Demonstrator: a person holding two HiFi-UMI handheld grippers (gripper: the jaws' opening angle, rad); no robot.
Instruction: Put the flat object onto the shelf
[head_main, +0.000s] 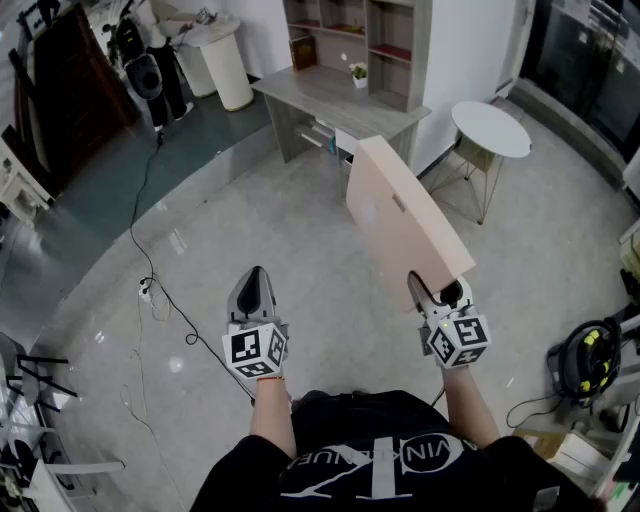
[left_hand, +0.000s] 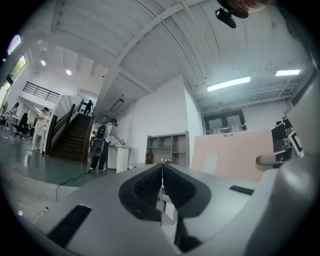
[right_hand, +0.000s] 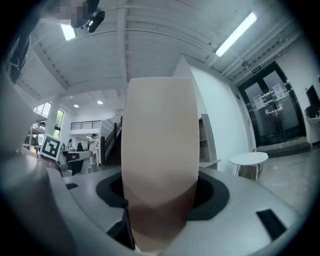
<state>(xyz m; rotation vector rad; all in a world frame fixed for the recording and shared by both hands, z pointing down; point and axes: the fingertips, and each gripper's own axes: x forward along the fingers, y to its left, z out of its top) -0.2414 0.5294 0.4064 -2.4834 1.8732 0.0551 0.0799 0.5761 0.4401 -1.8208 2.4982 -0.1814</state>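
A flat pale-pink box (head_main: 405, 215) is held up in the air, slanting away from me toward the desk. My right gripper (head_main: 437, 292) is shut on its near end; in the right gripper view the flat box (right_hand: 160, 150) fills the gap between the jaws. My left gripper (head_main: 252, 292) hangs to the left with its jaws shut and nothing in them; in the left gripper view its fingertips (left_hand: 161, 175) meet. The grey shelf unit (head_main: 362, 40) stands on a grey desk (head_main: 330, 95) at the far side, also the shelf unit (left_hand: 167, 149) in the left gripper view.
A round white table (head_main: 490, 128) stands right of the desk. A black cable (head_main: 150, 270) runs across the glossy floor at left. A yellow-and-black vacuum (head_main: 588, 355) sits at right. People stand by a staircase (left_hand: 70, 137) and a white counter (head_main: 222, 55).
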